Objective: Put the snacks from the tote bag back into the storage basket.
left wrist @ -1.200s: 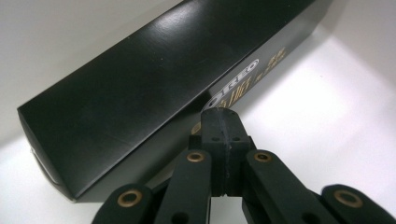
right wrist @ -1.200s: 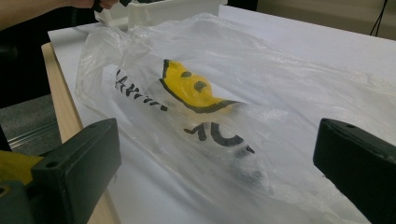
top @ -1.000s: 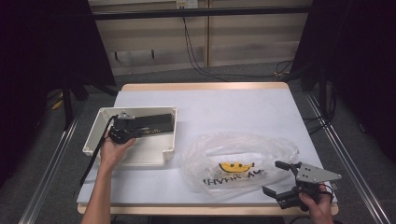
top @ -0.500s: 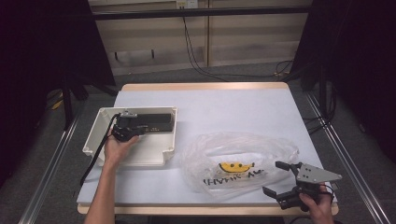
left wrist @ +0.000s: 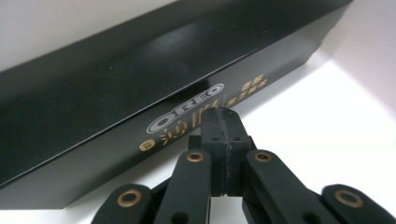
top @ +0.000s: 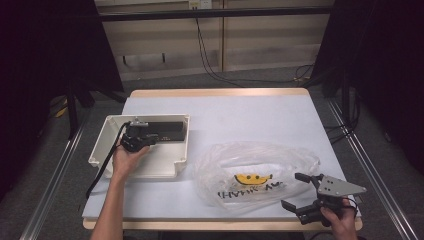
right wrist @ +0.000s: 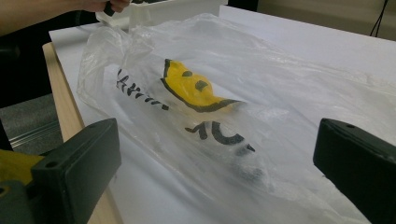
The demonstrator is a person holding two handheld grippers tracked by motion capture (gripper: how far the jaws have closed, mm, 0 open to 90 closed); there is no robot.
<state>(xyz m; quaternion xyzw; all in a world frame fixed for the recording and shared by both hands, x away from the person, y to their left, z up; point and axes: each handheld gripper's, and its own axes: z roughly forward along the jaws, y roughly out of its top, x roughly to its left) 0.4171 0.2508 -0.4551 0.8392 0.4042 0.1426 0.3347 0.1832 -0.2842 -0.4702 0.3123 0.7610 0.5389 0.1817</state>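
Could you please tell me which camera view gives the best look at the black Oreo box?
The left gripper view: the black Oreo box spans the frame, its logo readable just beyond the shut left gripper. The high view shows it as a small dark bar inside the white tray. The right gripper view faces the plastic bag instead.

A white table with a pale wooden edge holds a cream-white tray. Inside the tray lies a glossy black box with a white "OREO" logo and gold lettering. A clear plastic bag carries a yellow smiling face outlined in black, with black letters beneath. Both grippers have black jaws; the right gripper bears a grey plate.
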